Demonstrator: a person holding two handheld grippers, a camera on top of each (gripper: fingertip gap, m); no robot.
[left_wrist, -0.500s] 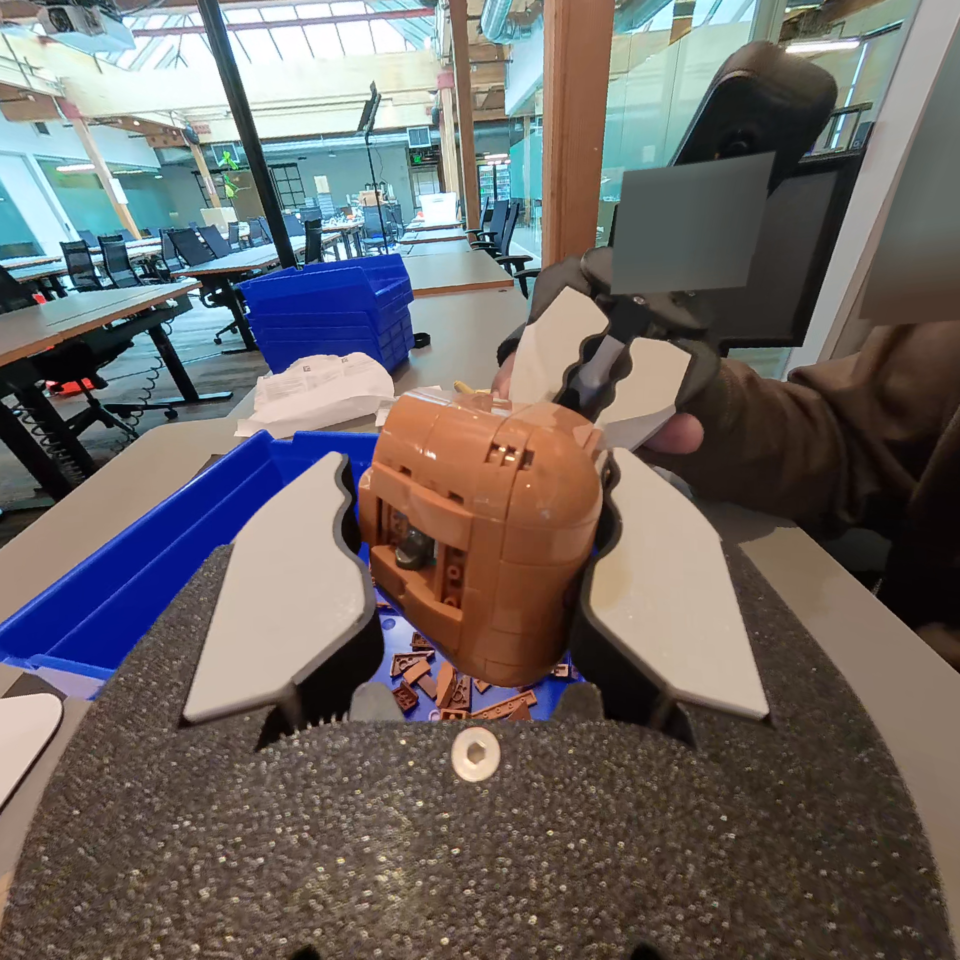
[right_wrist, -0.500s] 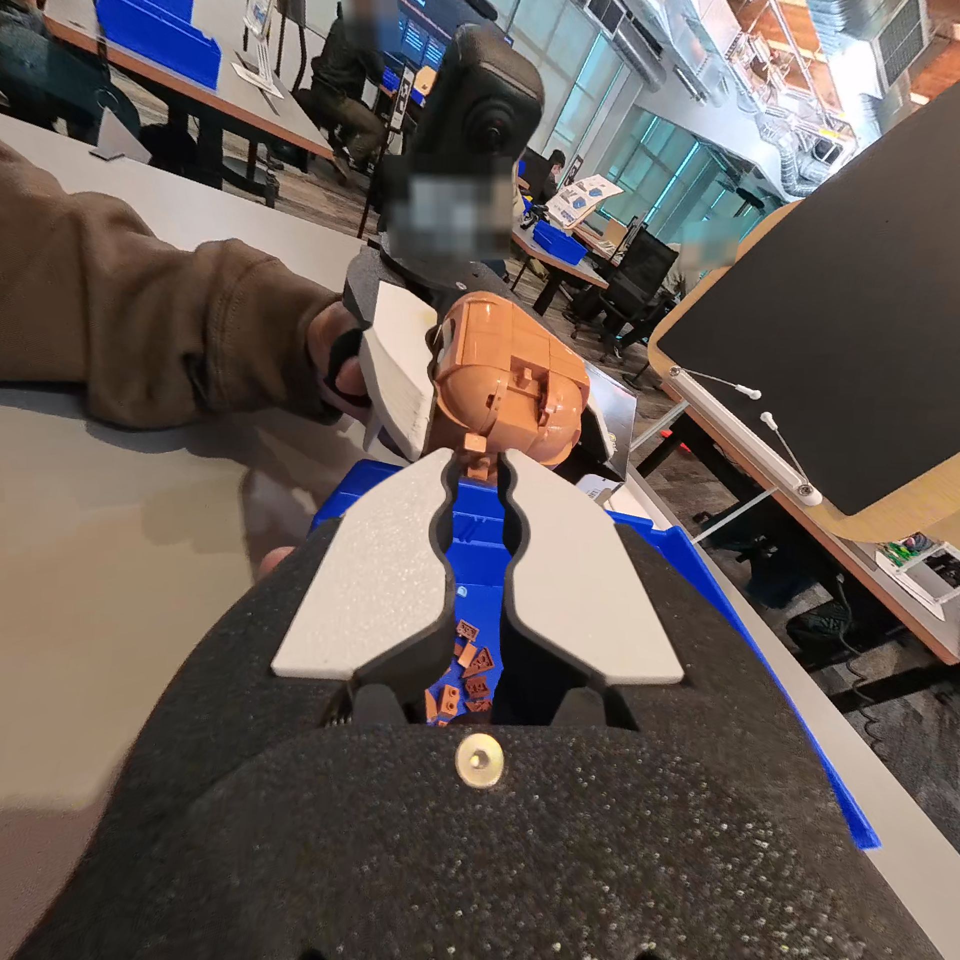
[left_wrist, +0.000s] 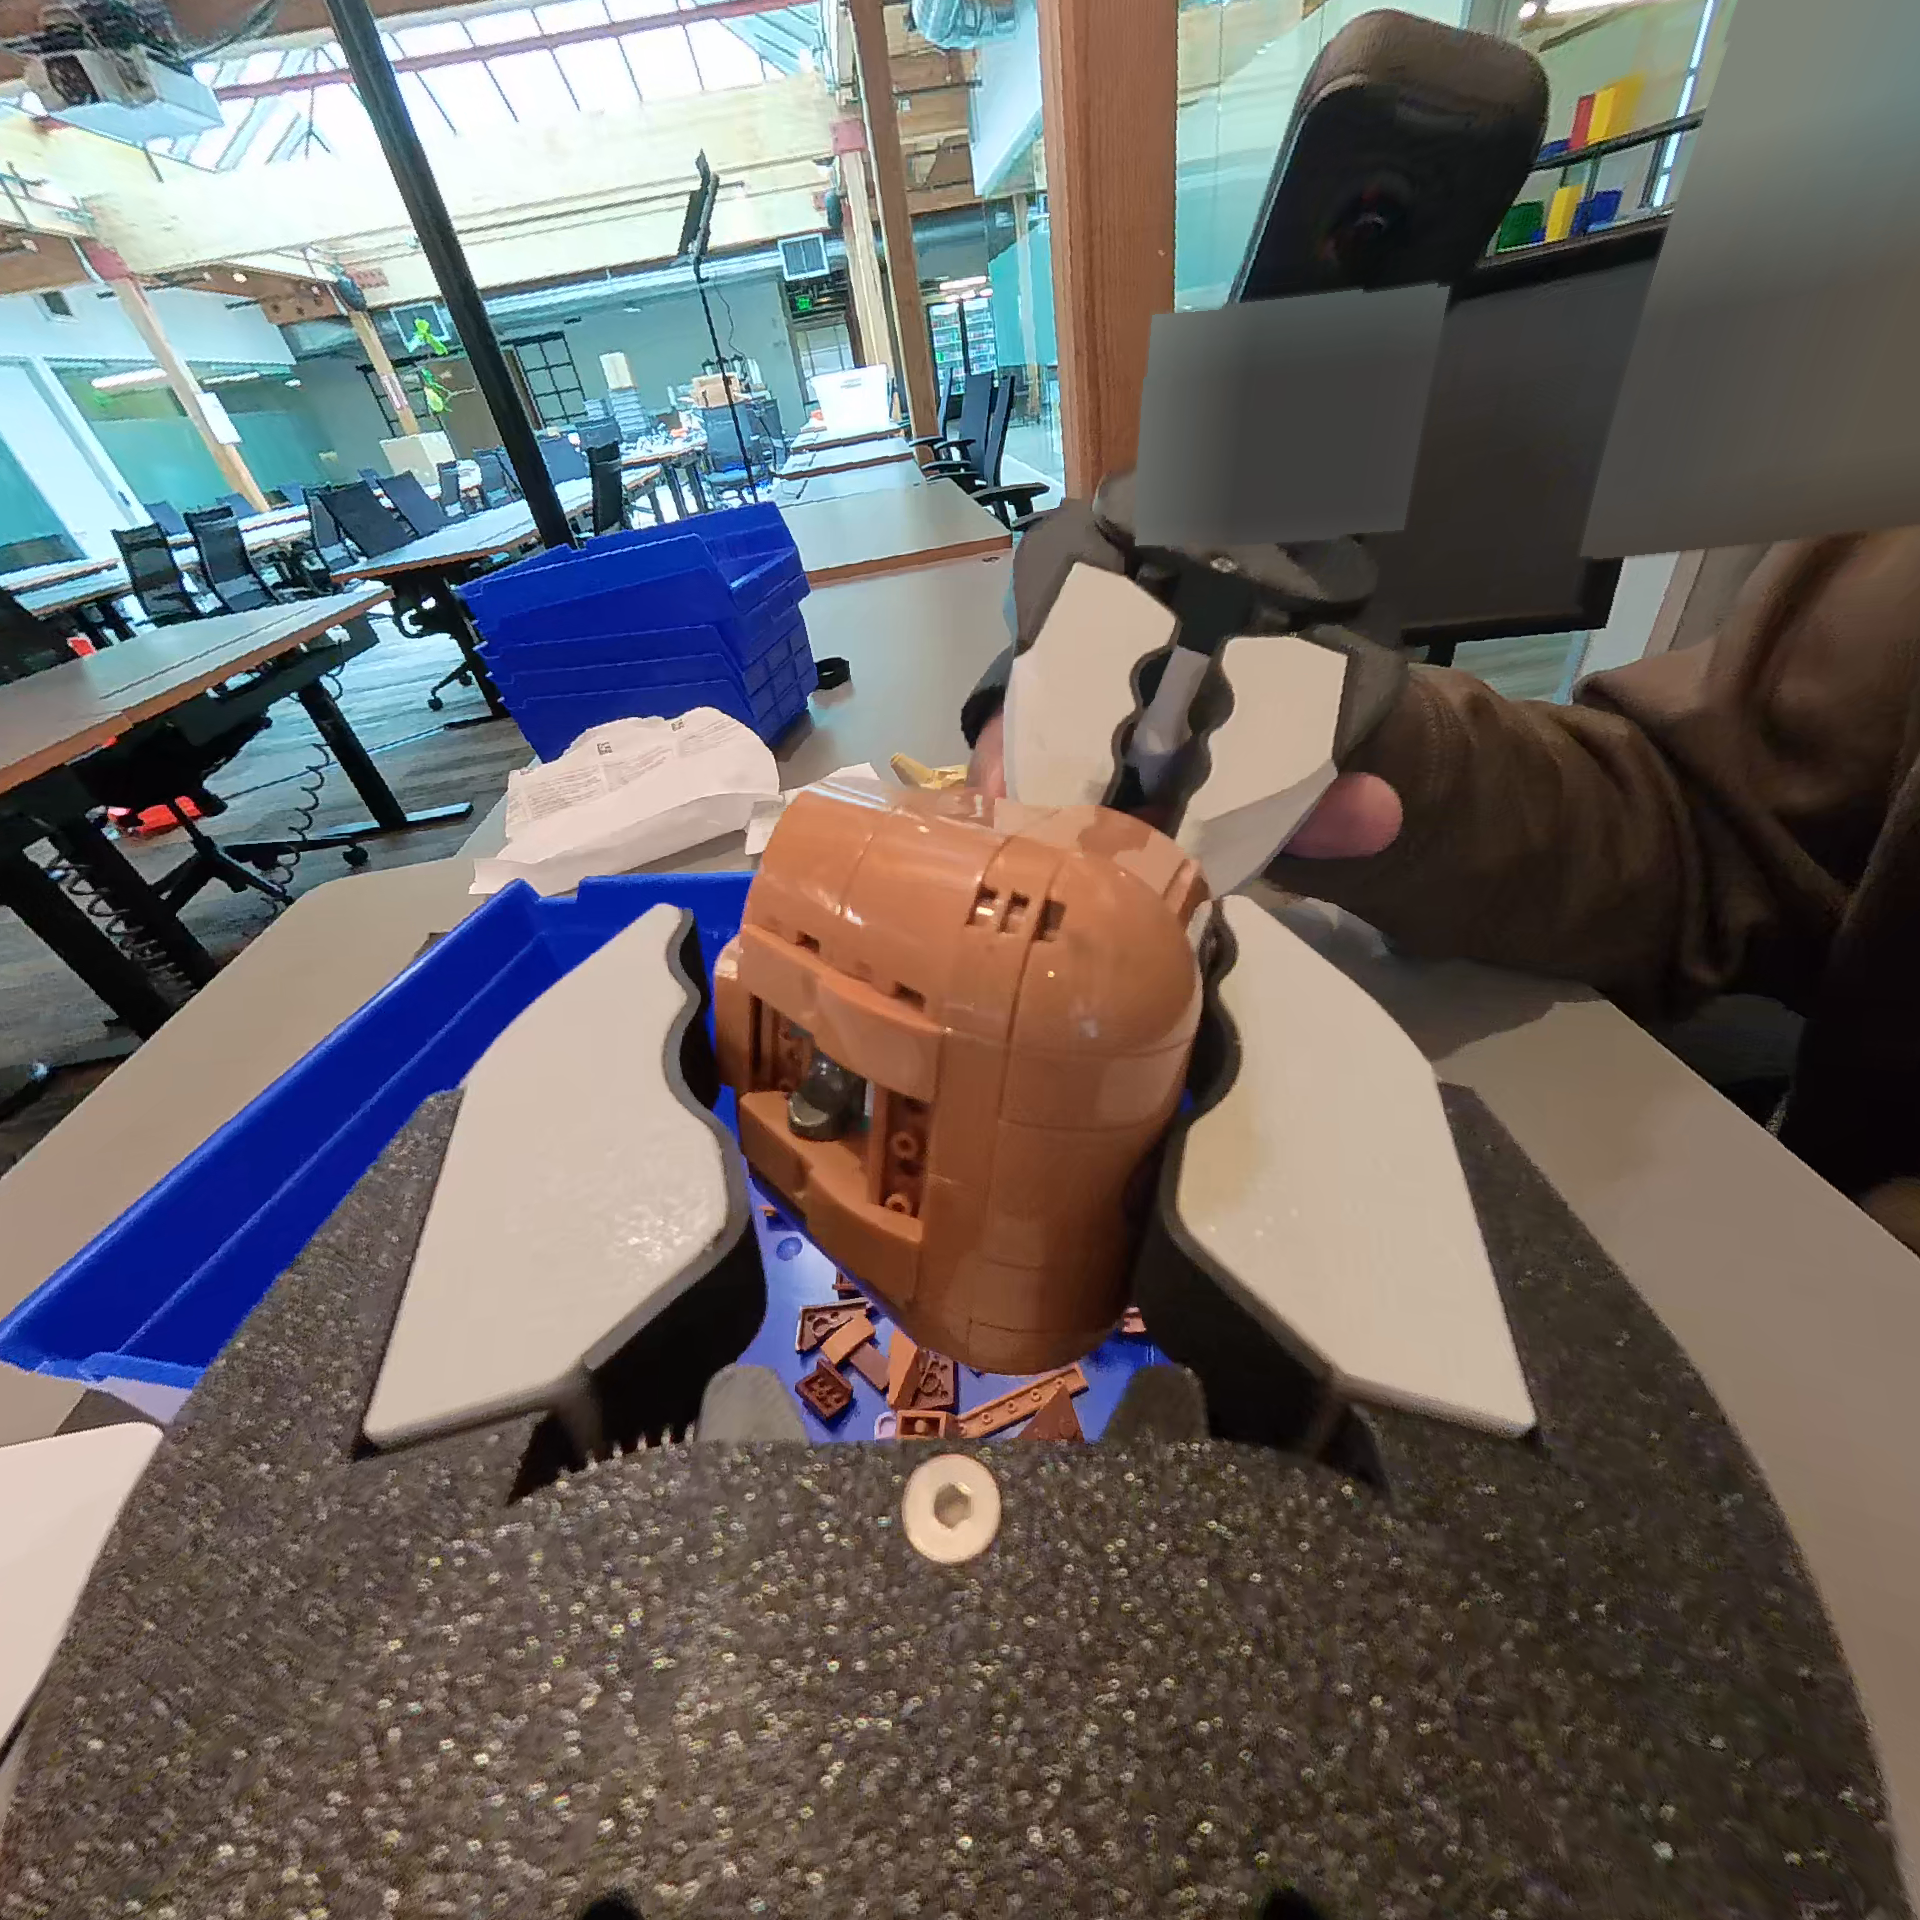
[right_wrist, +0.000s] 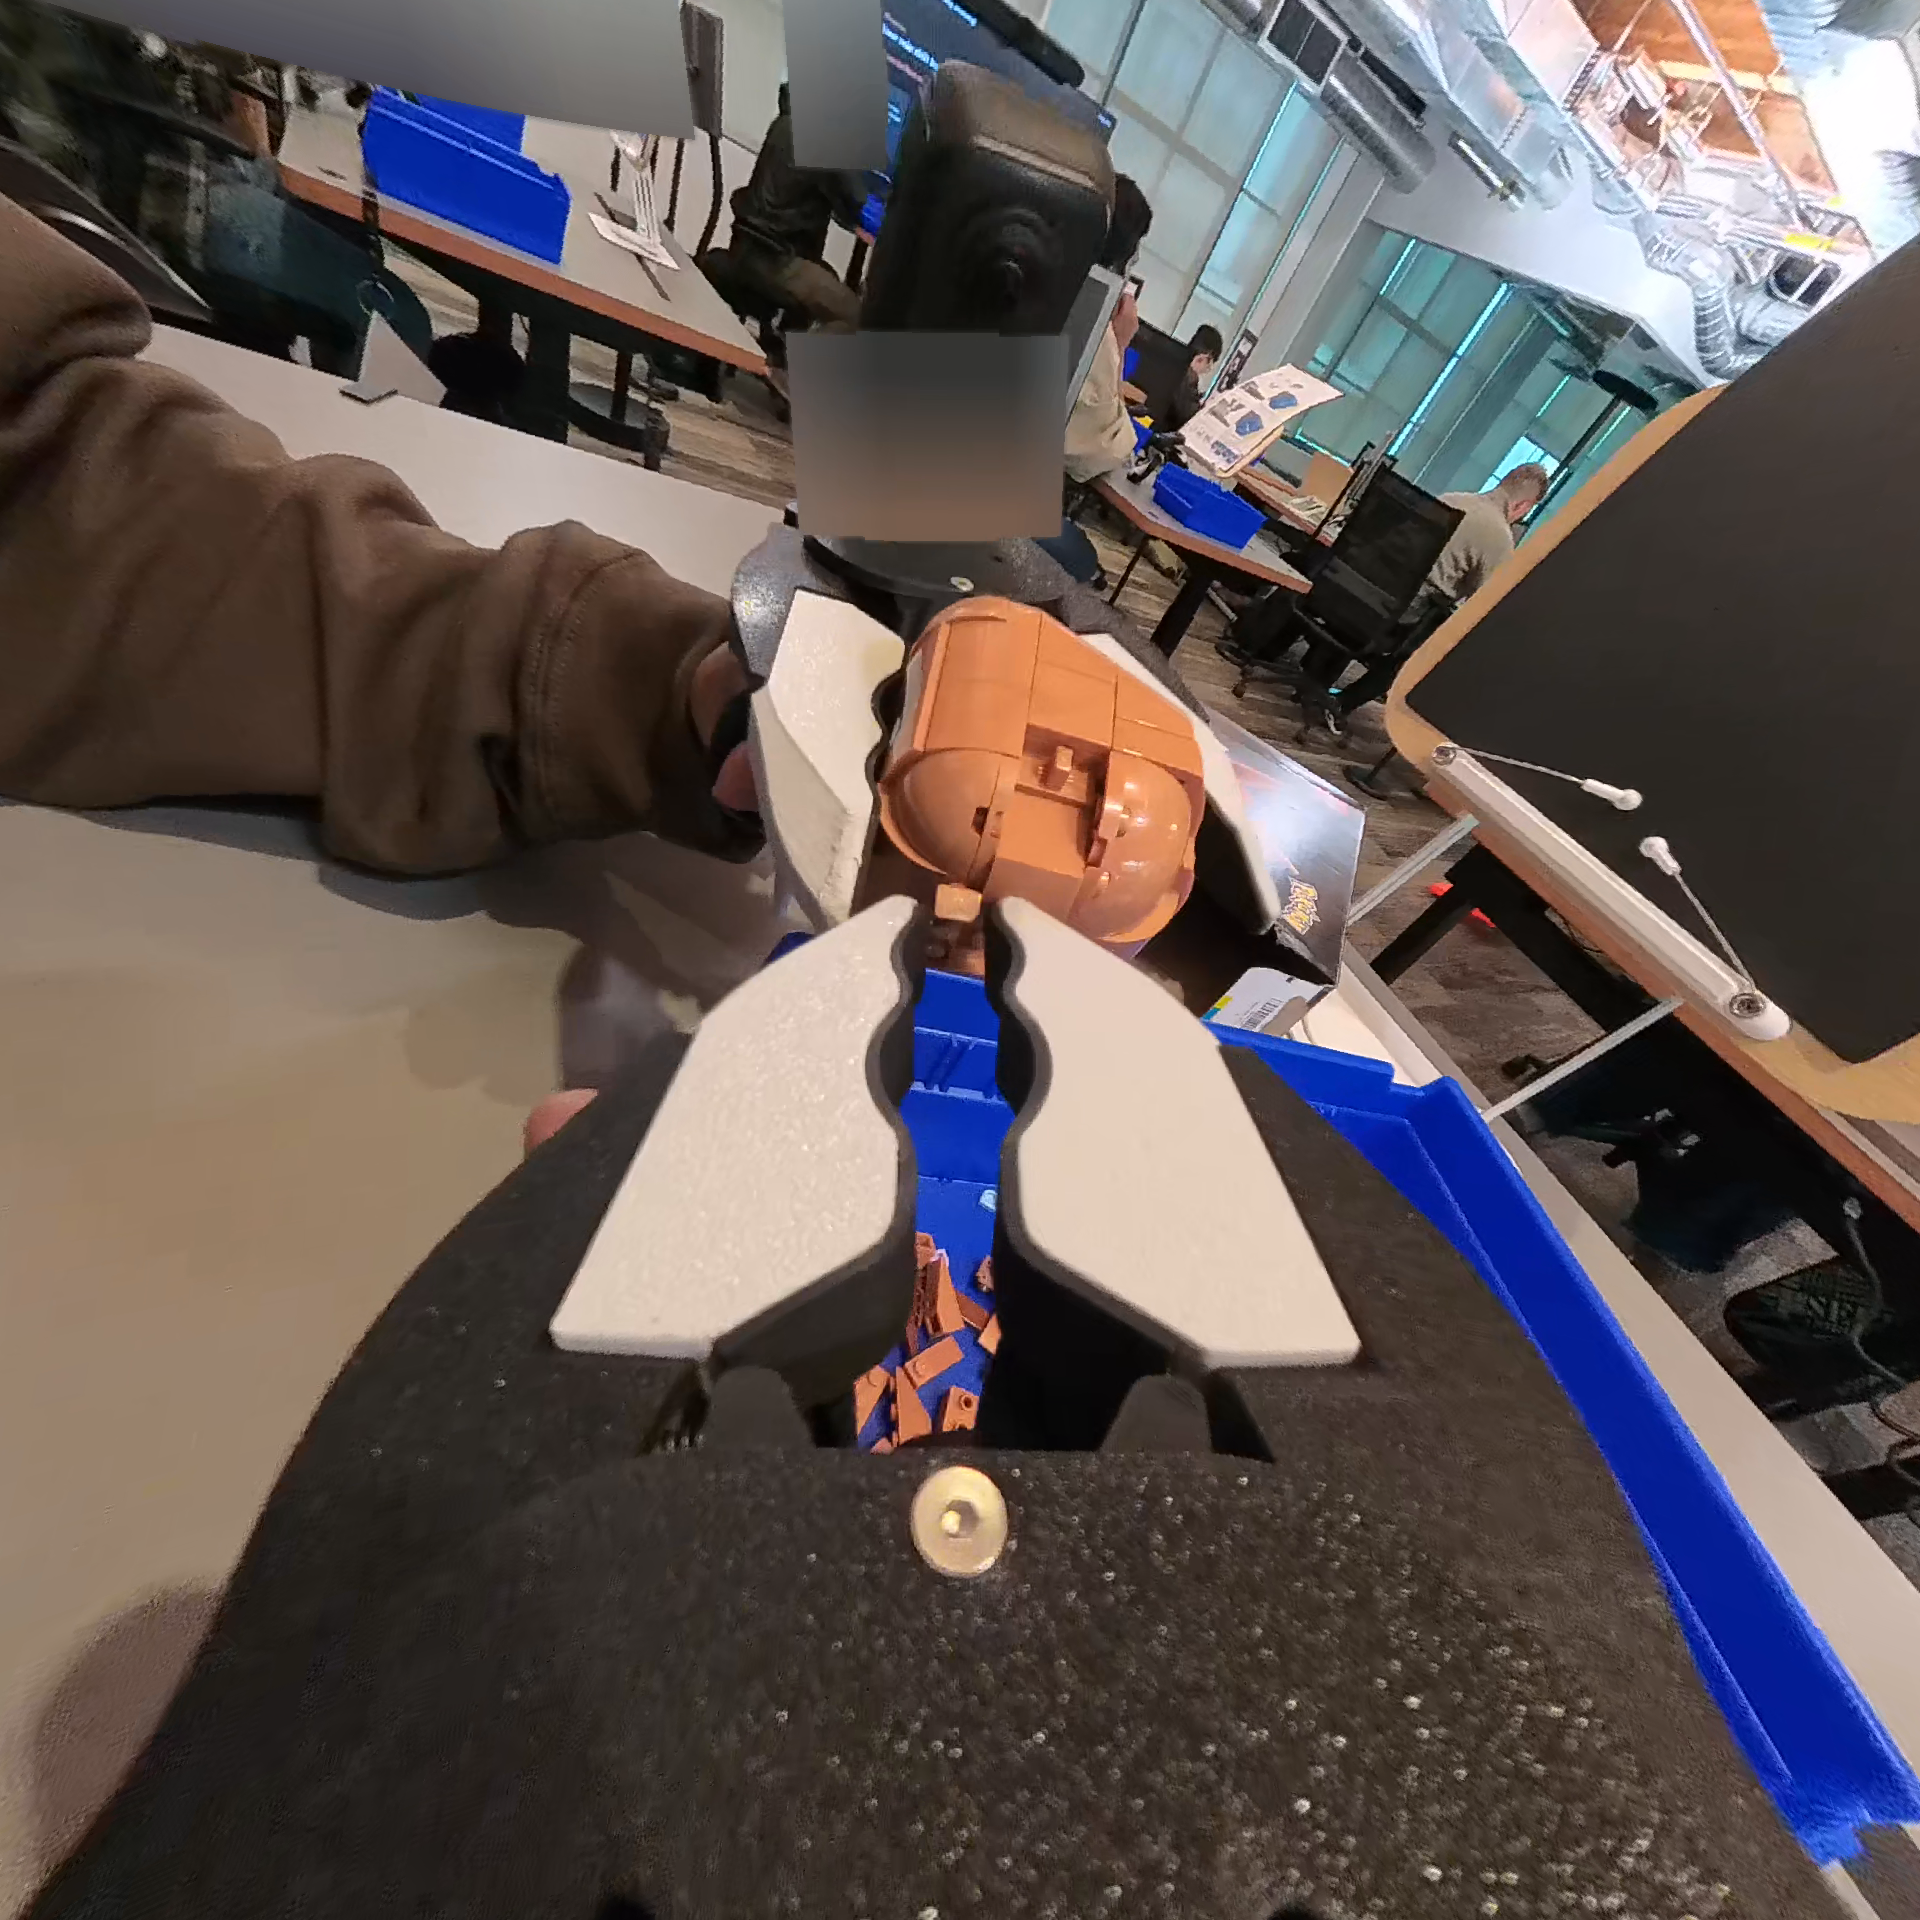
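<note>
Many desks (left_wrist: 187, 665) behind grey table (left_wrist: 260, 997), open-plan rm.

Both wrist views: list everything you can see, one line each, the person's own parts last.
brick model: one, brown, rounded, held above the blue bin
blue bin: one, on the grey table, under the model
loose bricks: many, brown, on the bin floor
stacked bins: several, blue, at the table's far end
paper bag: one, white, crumpled, behind the bin
printed box: one, dark, past the model in the right view
left gripper: jaws clamped on the model's sides
right gripper: jaws nearly closed on a small stub under the model
sleeve: brown, left arm
</note>
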